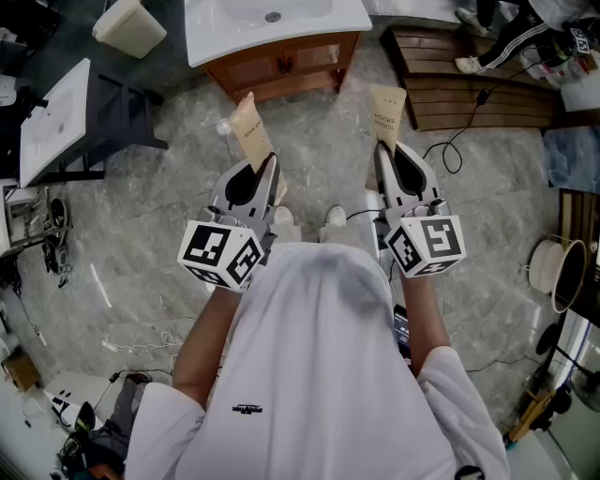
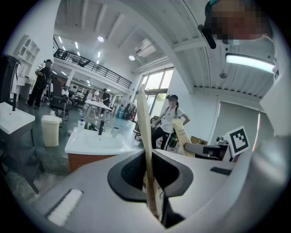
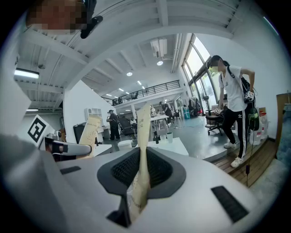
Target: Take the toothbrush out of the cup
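Note:
I hold two flat tan paper toothbrush packets, one in each gripper, out in front of my chest. The left gripper is shut on the left packet, which stands edge-on between its jaws in the left gripper view. The right gripper is shut on the right packet, which rises between its jaws in the right gripper view. Each gripper view also shows the other packet beside it. I cannot make out a toothbrush cup near the grippers.
A white washbasin on a wooden cabinet stands ahead on the grey stone floor. A wooden platform with cables lies ahead to the right, and a beige bin to the left. A person stands on the platform. My shoes show below the grippers.

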Tool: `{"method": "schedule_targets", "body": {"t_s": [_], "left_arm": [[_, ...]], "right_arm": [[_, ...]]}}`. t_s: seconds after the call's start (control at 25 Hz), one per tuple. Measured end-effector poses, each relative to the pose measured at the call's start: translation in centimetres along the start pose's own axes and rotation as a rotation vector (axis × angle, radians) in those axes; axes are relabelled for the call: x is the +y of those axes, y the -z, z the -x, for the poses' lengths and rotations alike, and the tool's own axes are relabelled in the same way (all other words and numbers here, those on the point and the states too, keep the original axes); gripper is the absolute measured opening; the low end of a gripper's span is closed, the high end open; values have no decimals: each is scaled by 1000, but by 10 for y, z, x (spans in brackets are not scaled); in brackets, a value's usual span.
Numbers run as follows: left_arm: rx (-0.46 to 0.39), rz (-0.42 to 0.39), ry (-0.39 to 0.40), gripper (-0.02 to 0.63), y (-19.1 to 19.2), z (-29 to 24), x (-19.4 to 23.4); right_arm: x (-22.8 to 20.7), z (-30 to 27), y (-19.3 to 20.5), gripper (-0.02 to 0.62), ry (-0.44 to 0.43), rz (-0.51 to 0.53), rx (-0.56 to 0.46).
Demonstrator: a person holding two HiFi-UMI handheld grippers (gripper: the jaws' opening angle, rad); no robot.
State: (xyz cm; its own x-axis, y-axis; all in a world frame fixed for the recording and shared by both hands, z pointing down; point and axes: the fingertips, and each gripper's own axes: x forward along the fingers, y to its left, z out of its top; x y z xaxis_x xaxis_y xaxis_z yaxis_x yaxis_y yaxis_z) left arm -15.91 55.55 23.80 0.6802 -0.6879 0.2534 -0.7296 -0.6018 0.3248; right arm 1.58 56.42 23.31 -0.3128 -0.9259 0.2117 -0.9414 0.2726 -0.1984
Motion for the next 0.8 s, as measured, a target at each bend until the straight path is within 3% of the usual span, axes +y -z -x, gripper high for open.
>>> {"method": "schedule_targets", "body": {"t_s": [0.36, 0.8], "left_arm": [[-3, 1, 20, 20, -4, 9, 20], [-6, 18, 36, 21, -8, 31, 88]], "right_arm": [[16, -10, 0, 34, 23, -7, -15], [62, -56, 13, 34, 47, -3, 1]]}}
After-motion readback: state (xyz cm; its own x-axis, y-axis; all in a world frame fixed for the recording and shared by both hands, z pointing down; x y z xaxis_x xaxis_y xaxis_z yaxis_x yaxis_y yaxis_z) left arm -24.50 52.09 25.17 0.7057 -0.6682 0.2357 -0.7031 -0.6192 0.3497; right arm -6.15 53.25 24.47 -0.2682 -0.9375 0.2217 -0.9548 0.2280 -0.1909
